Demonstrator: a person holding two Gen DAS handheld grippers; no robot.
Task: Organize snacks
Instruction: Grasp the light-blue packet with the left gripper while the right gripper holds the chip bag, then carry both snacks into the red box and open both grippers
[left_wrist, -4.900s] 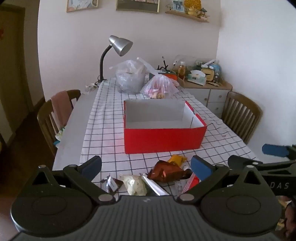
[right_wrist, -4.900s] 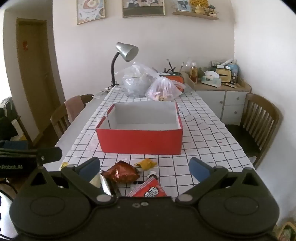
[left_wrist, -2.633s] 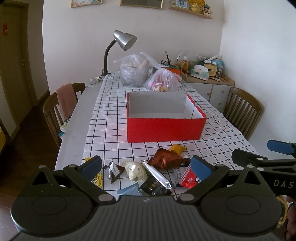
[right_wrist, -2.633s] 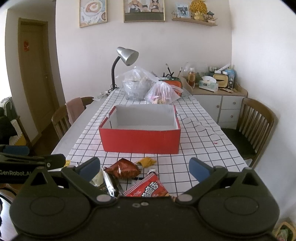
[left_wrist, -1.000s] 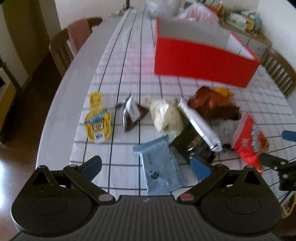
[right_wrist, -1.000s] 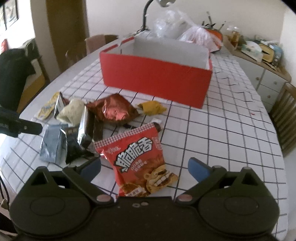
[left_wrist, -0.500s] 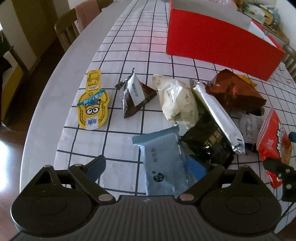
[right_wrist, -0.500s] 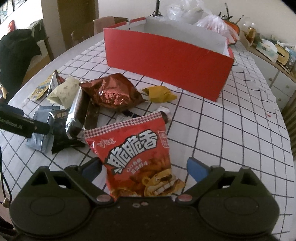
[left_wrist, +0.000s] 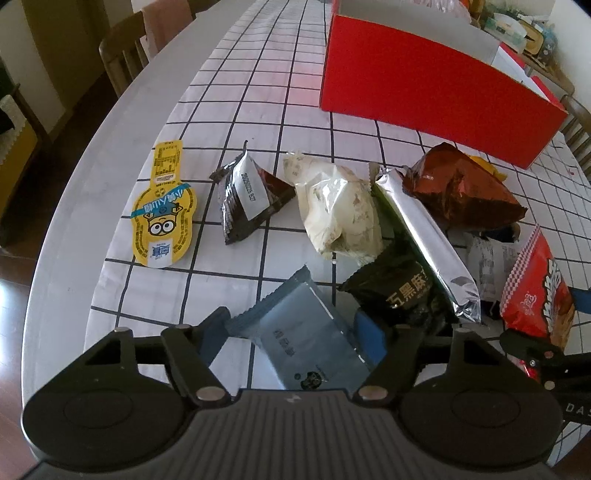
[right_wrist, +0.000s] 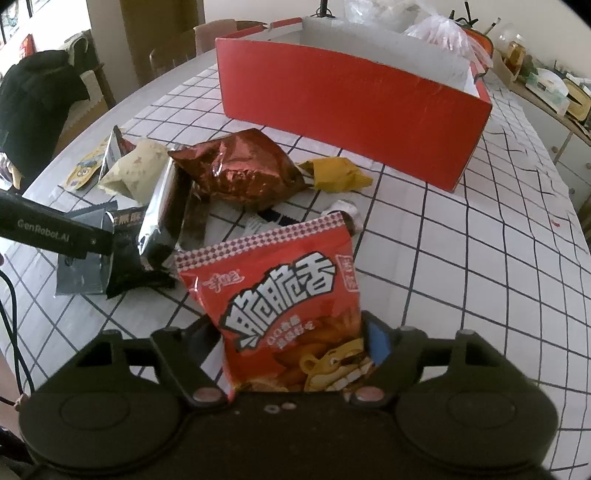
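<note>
My left gripper is closing its jaws on a blue-grey packet, and both pads touch the packet's edges on the checked cloth. My right gripper is closing on a red chip bag, whose lower end is pinched between the pads. Beyond them lie a black packet, a silver bar, a cream packet, a dark triangular packet, a yellow pouch and a brown foil bag. An open red box stands behind the pile.
A yellow wrapper lies in front of the red box. The table's left edge curves close to the yellow pouch. Wooden chairs stand along the left side. Plastic bags sit behind the box.
Both grippers came down toward the table and narrowed their jaws. The left pads now touch the blue-grey packet and the right pads squeeze the red chip bag.
</note>
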